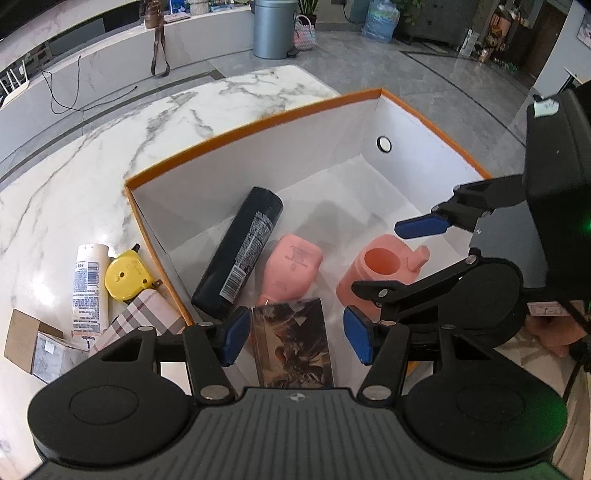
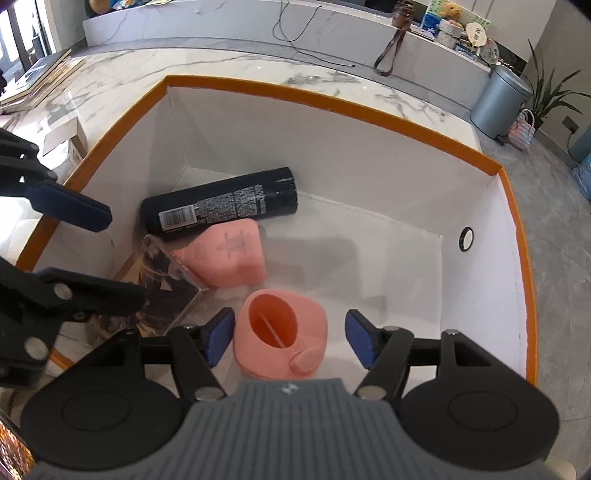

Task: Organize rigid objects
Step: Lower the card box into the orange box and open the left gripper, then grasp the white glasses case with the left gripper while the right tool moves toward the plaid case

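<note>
A white box with an orange rim (image 1: 258, 125) (image 2: 332, 101) stands on the marble counter. Inside lie a black spray can (image 1: 240, 254) (image 2: 221, 205), a flat pink bottle (image 1: 293, 271) (image 2: 225, 258), a pink open-topped container (image 1: 380, 269) (image 2: 280, 332) and a clear case with dark artwork (image 1: 291, 343) (image 2: 162, 280). My left gripper (image 1: 297, 341) (image 2: 110, 254) is open astride the case, with a gap at its right pad. My right gripper (image 2: 290, 341) (image 1: 399, 258) is open around the pink container, whose right side stands clear of the pad.
Left of the box on the counter (image 1: 110, 147) lie a white lotion tube (image 1: 88, 288), a yellow tape measure (image 1: 127, 275), a plaid-patterned item (image 1: 147, 317) and a small cardboard box (image 1: 33, 343). A grey bin (image 1: 273, 27) stands on the floor beyond.
</note>
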Motion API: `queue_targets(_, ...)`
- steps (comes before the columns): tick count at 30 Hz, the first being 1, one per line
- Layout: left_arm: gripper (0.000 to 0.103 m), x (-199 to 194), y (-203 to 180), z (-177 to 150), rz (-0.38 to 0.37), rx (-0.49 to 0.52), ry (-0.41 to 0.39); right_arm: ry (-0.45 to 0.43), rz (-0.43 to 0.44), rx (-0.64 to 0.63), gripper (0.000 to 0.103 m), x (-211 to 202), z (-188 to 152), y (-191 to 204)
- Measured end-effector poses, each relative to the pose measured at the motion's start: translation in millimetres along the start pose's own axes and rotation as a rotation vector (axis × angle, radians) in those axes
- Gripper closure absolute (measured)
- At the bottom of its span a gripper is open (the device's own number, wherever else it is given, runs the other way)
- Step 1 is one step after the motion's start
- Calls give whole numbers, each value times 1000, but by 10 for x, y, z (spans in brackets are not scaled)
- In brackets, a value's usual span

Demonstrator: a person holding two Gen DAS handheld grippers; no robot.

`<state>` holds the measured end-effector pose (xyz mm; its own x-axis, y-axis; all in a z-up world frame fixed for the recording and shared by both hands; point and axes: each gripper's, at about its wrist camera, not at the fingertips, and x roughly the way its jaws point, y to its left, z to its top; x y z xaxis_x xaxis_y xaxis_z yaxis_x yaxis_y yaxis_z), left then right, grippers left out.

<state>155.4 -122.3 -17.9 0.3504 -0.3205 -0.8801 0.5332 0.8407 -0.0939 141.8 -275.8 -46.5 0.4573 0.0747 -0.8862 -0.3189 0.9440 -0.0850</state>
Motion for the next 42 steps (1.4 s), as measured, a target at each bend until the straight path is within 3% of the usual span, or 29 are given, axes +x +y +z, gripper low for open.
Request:
queue_targets(22,37,-557,336,-178,30,-71,-169,-90,-123,70,33,-237,24,13)
queue_targets(31,38,-701,611,-384,48,-68,-165,-223,-39,-6,35,-619,205,444)
queue_targets(33,38,-738,682,-448,63,-57,-158,-247,2,-53,43,-682,268,602)
queue_targets(42,39,-719,996,-736,70,38,-86,-242,118,-312,50,-615,531,1306)
